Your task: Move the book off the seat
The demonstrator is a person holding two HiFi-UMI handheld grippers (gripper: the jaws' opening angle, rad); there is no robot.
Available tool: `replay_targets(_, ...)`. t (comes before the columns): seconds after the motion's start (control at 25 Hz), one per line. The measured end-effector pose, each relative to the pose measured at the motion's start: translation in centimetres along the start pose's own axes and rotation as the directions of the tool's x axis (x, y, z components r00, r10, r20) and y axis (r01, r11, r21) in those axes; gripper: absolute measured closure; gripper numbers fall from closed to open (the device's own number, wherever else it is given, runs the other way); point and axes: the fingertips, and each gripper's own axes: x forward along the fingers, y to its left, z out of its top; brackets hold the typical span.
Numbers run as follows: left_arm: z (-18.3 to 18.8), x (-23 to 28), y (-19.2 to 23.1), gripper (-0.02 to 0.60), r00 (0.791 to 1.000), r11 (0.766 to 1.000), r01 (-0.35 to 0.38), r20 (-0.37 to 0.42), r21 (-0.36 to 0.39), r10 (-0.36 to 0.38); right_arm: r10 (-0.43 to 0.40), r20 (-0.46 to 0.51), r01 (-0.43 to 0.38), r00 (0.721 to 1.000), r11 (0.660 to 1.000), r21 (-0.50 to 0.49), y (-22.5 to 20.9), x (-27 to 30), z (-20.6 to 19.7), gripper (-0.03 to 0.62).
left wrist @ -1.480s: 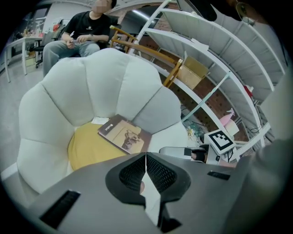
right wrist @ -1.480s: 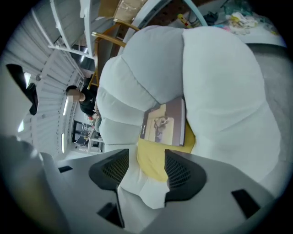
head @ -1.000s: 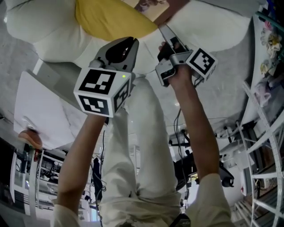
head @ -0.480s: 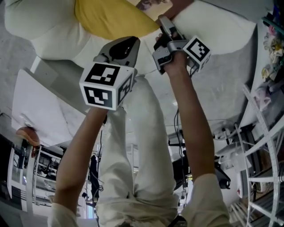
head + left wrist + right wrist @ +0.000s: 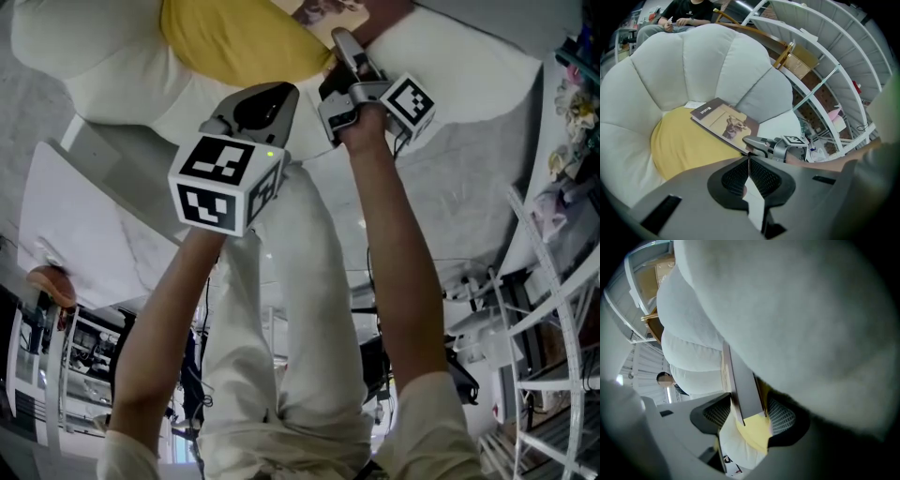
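Grasp step: closing the still-spread fingers of the right gripper (image 5: 749, 414) around the edge of the book (image 5: 724, 124), flat on the yellow seat (image 5: 682, 147). Left gripper (image 5: 749, 174) fingers pressed together, empty. Next probably needs a firm pinch, then lifting clear.

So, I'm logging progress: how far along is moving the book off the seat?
Done: nothing; the book lies on the yellow seat cushion. In hand: the tongs of the right gripper are closing around its edge. To do: grip, lift, set it elsewhere. The left gripper is shut, empty.
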Motion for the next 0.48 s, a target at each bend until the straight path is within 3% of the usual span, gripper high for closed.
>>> replay_targets(0.48, 0.3, -0.8, -0.4, 0.568, 1.000, 1.000, 0.010, 0.018, -0.026, -0.010, 0.151, -0.032, -0.151, 0.988, 0.989, -0.004, 2.6, -1.5, -0.7, 0.434)
